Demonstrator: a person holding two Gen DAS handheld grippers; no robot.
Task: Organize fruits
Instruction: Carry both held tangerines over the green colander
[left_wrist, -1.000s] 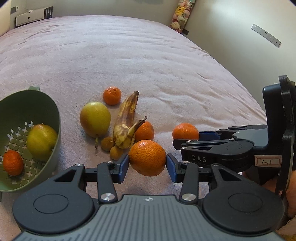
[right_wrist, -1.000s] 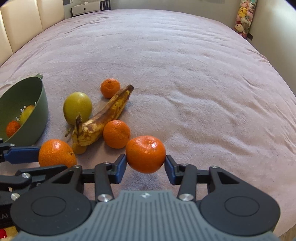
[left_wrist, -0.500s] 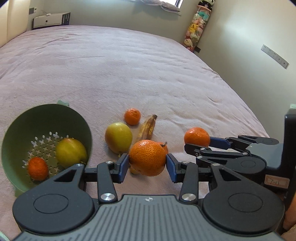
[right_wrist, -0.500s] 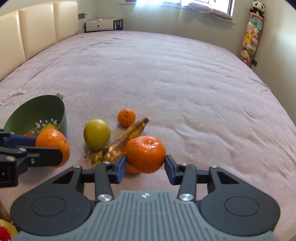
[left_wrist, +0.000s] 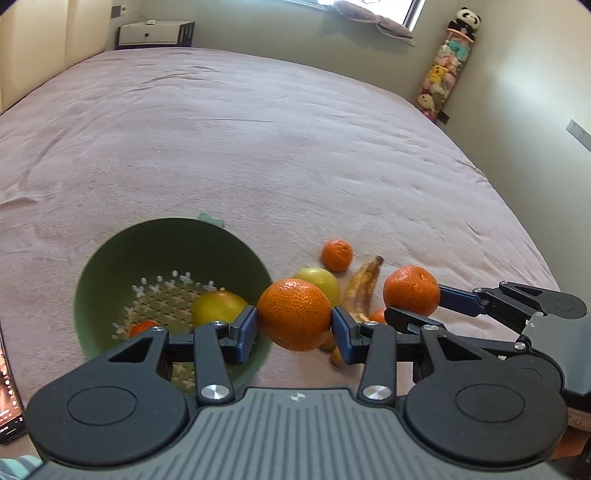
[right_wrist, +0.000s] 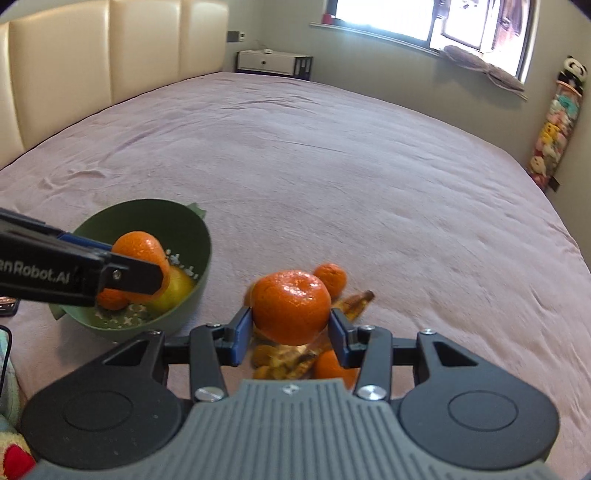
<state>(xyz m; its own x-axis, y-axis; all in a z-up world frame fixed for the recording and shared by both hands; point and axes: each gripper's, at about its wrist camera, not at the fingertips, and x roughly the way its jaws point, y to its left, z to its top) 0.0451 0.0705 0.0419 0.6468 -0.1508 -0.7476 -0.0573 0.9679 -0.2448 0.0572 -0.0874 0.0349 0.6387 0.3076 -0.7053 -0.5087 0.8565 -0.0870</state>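
My left gripper (left_wrist: 294, 326) is shut on an orange (left_wrist: 294, 314) and holds it in the air by the right rim of the green colander bowl (left_wrist: 110, 273). In the right wrist view that orange (right_wrist: 138, 249) hangs over the bowl (right_wrist: 195, 236). My right gripper (right_wrist: 290, 328) is shut on a second orange (right_wrist: 290, 305), raised above the fruit pile; it shows in the left wrist view (left_wrist: 411, 290). The bowl holds a yellow-green apple (left_wrist: 218, 308) and a small orange (left_wrist: 142, 328). On the bed lie a banana (left_wrist: 364, 284), an apple (left_wrist: 319, 282) and a small orange (left_wrist: 337, 254).
The pink bedspread (left_wrist: 258, 147) stretches far behind the fruit. A padded headboard (right_wrist: 110, 55) is at the left, a white nightstand (right_wrist: 273, 62) at the back. A stack of plush toys (left_wrist: 443, 74) stands by the right wall. A phone (left_wrist: 7, 398) lies at the left edge.
Both grippers have lifted higher with their oranges. My left gripper has moved left, so its orange now hangs at the bowl instead of over the fruit pile.
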